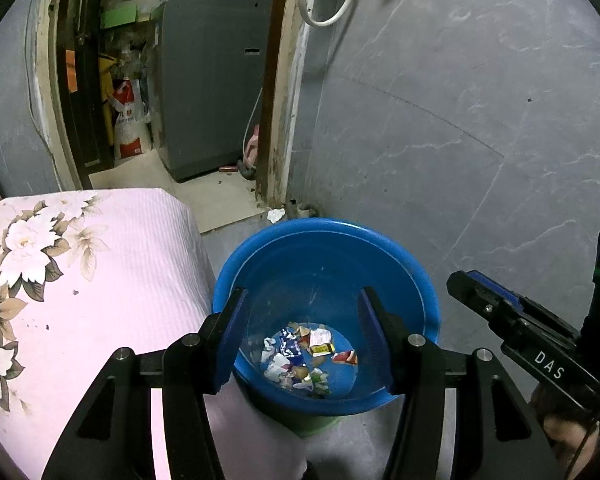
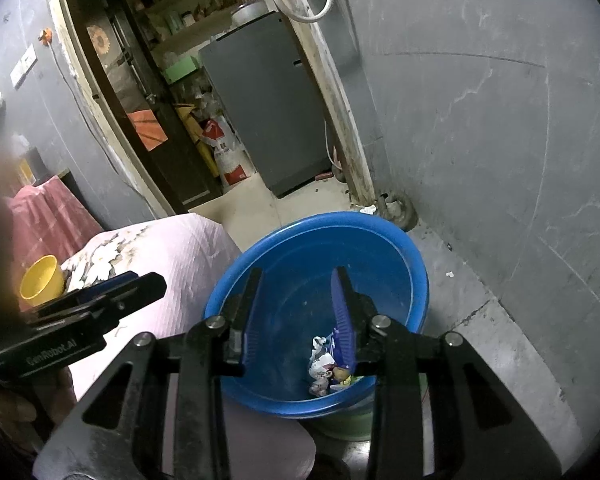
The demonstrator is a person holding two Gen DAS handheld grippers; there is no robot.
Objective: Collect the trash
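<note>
Both claws poised over blue plastic basin [image 1: 324,240] on grey floor, beside corner of floral-quilted bed [image 1: 80,280]; left gripper [image 1: 304,336] spread, nothing between pads; right gripper [image 2: 296,312] likewise spread and empty, aimed down into bowl; torn wrappers and paper scraps [image 1: 304,360] heaped at basin bottom, likely dropped there for collection; one stray white scrap [image 1: 276,215] on floor beyond far rim, near doorframe, apparently awaiting pickup

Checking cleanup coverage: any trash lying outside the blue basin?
Yes. A crumpled white scrap lies on the floor behind the blue basin, by the door frame. The rest of the scraps are in the basin bottom.
</note>
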